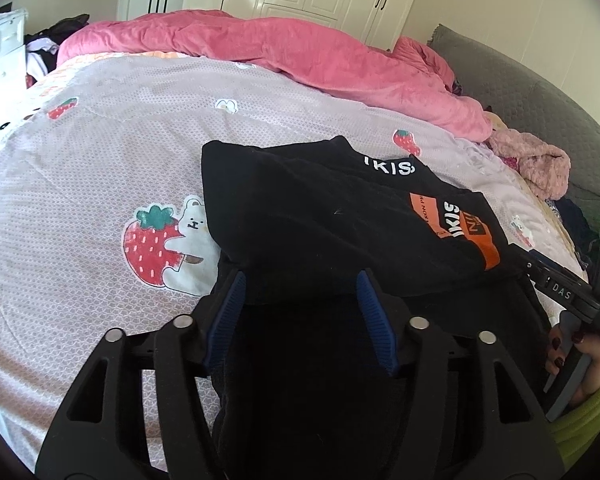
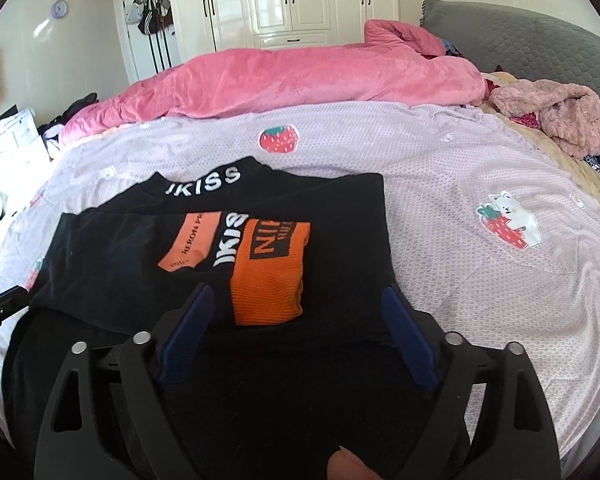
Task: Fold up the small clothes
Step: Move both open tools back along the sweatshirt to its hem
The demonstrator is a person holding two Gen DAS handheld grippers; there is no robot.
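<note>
A small black garment (image 1: 324, 216) with white "IKISS" lettering and orange patches lies partly folded on the strawberry-print bedsheet (image 1: 100, 152). It also shows in the right wrist view (image 2: 228, 248). My left gripper (image 1: 300, 284) is open, its blue-padded fingers straddling the garment's near edge, black cloth lying between them. My right gripper (image 2: 296, 304) is open over the garment's near right edge, just below the orange patch (image 2: 268, 276). The right gripper's body shows at the right of the left wrist view (image 1: 560, 288).
A pink duvet (image 2: 300, 76) is bunched along the far side of the bed. A fluffy pink garment (image 2: 556, 116) lies at the right by the grey headboard (image 2: 520, 40). White wardrobes (image 2: 300, 0) stand behind. White drawers (image 1: 0, 52) stand at the left.
</note>
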